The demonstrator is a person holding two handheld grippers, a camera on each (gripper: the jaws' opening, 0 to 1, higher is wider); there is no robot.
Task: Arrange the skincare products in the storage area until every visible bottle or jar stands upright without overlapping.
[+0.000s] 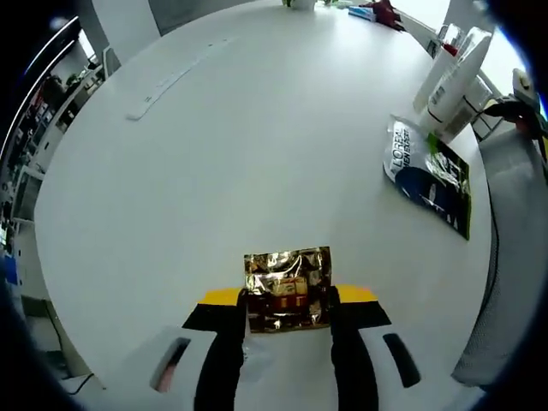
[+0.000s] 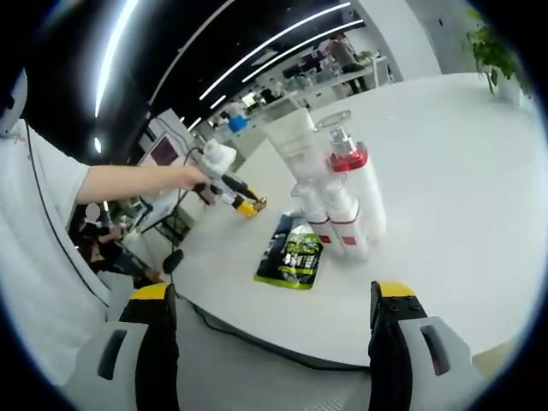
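The gold foil sachet (image 1: 288, 289) is sitting pinched between the left gripper (image 1: 288, 318) jaws on the white table (image 1: 257, 154), while the right gripper (image 2: 272, 321) is hanging spread wide.

Gold sachet (image 1: 288, 289) crinkled shiny foil; table (image 1: 240, 154) smooth matt white; bottles (image 2: 342, 205) glossy plastic

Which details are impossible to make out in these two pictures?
- Gold sachet, left gripper view: print too glary to read; left gripper jaws cover its side edges.
- White bottles, left gripper view: tops cut by the rim.
- Bottle cluster, right gripper view: labels too small; rear bottles overlapped.
- Green pouch: small text illegible.
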